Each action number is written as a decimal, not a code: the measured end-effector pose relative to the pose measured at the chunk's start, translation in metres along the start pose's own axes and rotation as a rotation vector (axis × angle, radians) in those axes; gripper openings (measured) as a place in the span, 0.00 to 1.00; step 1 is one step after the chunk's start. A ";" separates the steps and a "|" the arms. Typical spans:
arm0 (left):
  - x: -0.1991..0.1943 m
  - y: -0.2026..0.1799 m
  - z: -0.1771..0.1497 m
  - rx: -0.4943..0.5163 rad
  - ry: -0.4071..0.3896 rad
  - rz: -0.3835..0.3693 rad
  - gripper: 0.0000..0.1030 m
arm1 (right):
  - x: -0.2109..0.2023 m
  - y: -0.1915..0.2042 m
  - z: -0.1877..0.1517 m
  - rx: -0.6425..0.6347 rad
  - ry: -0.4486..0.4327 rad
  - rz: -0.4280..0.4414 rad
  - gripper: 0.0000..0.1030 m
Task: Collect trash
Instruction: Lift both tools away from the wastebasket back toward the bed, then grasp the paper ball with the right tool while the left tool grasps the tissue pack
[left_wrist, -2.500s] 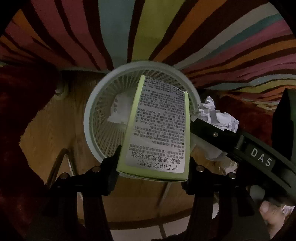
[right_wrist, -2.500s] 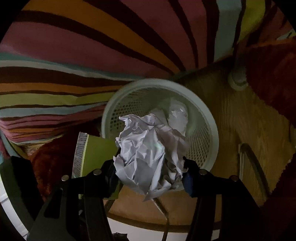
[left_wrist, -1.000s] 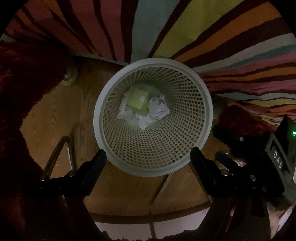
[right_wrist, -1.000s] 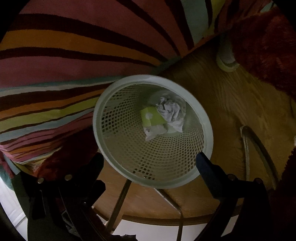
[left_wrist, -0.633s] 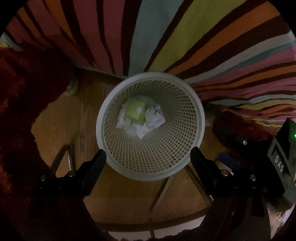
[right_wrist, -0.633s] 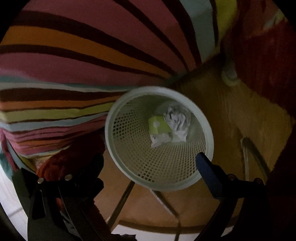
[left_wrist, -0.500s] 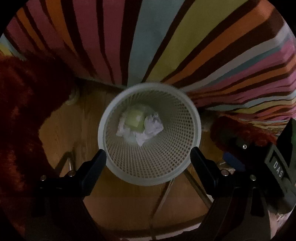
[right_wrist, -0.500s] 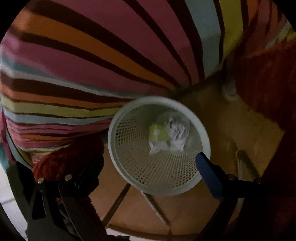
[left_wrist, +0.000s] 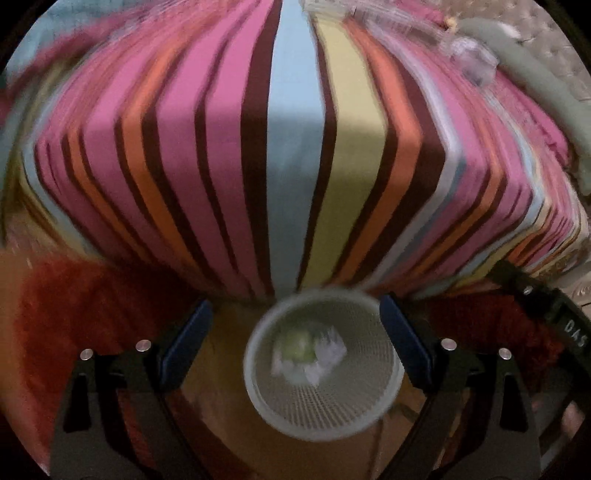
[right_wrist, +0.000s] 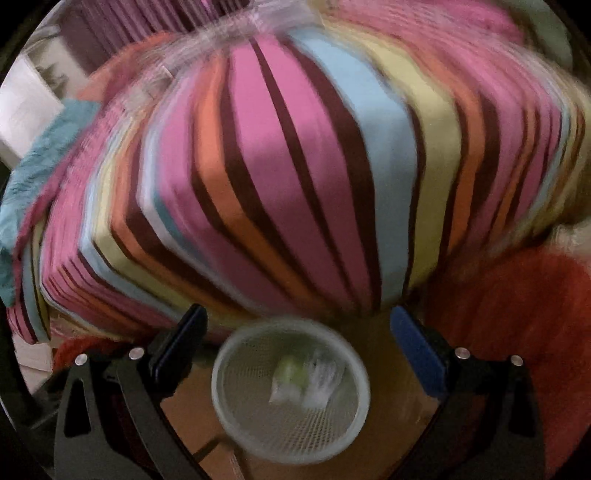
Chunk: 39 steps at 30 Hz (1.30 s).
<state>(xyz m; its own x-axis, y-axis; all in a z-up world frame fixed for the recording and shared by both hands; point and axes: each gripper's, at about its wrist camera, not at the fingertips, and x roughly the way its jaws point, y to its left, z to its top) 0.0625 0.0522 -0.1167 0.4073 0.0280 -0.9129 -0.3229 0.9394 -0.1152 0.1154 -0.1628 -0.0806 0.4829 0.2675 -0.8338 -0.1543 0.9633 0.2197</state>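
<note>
Left wrist view.
- Left gripper (left_wrist: 295, 332): fingers (left_wrist: 186, 341) spread wide, nothing between the pads.
- Bin (left_wrist: 369, 421): pale mesh wastebasket, round, upright on the wooden floor (left_wrist: 221, 398). It sits below and just ahead of the fingertips, centred in the gap but well apart from them.
- Bin contents: a green box (left_wrist: 301, 347) toward the left of the bottom, crumpled white paper (left_wrist: 328, 350) touching it on the right. Blurred, so no count of paper pieces is possible.
- Striped bedcover (left_wrist: 295, 147): pink, orange, blue, yellow and brown bands; its lower edge hangs just behind the bin's far rim.
- Red rug (left_wrist: 74, 314): on the floor left and right of the bin.
- Clear plastic item (left_wrist: 472, 59): on the bed top near the upper right edge; too blurred to identify.
- Right gripper's body (left_wrist: 554, 314) shows at the right edge.

Right wrist view.
- Right gripper (right_wrist: 299, 339): fingers (right_wrist: 417, 354) apart, holding nothing.
- Bin (right_wrist: 236, 424): below the fingertips, slightly left of centre in the gap.
- Contents: green box (right_wrist: 291, 369) left, paper (right_wrist: 325, 376) right.
- Clear plastic (right_wrist: 229, 33): along the bed's top edge, smeared.

Judgement: the collected trash lies in the bin; any further piece would lie up and ahead on the bed top, away from both sets of fingers. Neither hand looks clearly nearer.
</note>
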 end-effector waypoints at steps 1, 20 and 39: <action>-0.007 0.000 0.005 0.008 -0.039 0.007 0.87 | -0.008 0.004 0.005 -0.031 -0.053 -0.005 0.92; -0.033 -0.013 0.135 0.074 -0.241 0.027 0.87 | -0.034 -0.001 0.115 -0.146 -0.300 -0.015 0.92; 0.016 -0.027 0.244 0.103 -0.186 -0.012 0.87 | 0.017 0.007 0.190 -0.261 -0.221 -0.003 0.92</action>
<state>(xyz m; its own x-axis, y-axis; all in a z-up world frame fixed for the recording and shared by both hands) 0.2864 0.1111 -0.0327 0.5645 0.0702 -0.8225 -0.2319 0.9697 -0.0763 0.2859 -0.1474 0.0030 0.6545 0.2904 -0.6981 -0.3538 0.9336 0.0567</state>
